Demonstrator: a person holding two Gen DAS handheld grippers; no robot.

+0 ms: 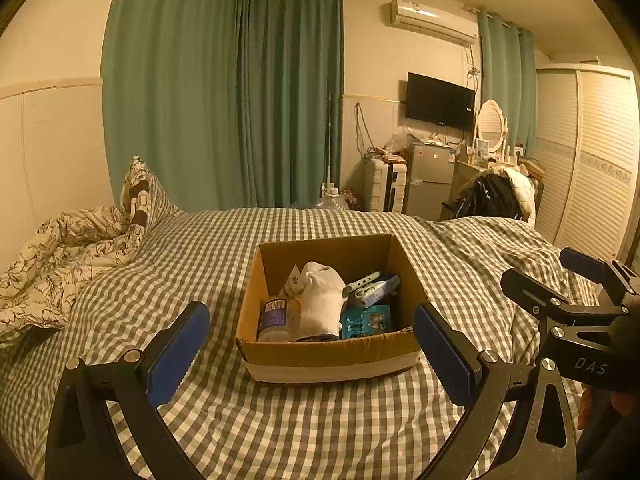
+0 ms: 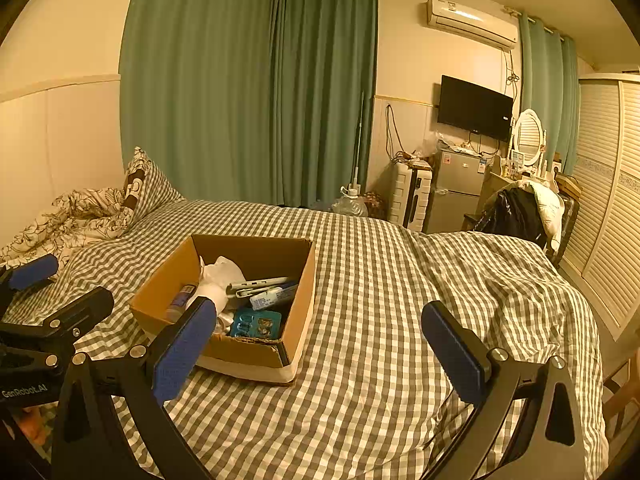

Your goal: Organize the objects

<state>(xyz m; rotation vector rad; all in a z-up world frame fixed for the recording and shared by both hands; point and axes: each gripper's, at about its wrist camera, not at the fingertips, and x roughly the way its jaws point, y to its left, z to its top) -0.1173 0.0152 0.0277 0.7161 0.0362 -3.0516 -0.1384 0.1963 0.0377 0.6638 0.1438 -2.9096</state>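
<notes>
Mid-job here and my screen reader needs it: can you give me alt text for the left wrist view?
An open cardboard box sits on a grey checked bedspread, framed by the open, empty left gripper. Inside it are a white sock, a small labelled bottle and a teal packet. The right gripper, also open, is at the right edge.

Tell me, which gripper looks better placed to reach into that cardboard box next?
Probably the left gripper: its open jaws frame the cardboard box straight ahead. The right gripper, also open, points at bare checked bedspread, box off to its left.
</notes>
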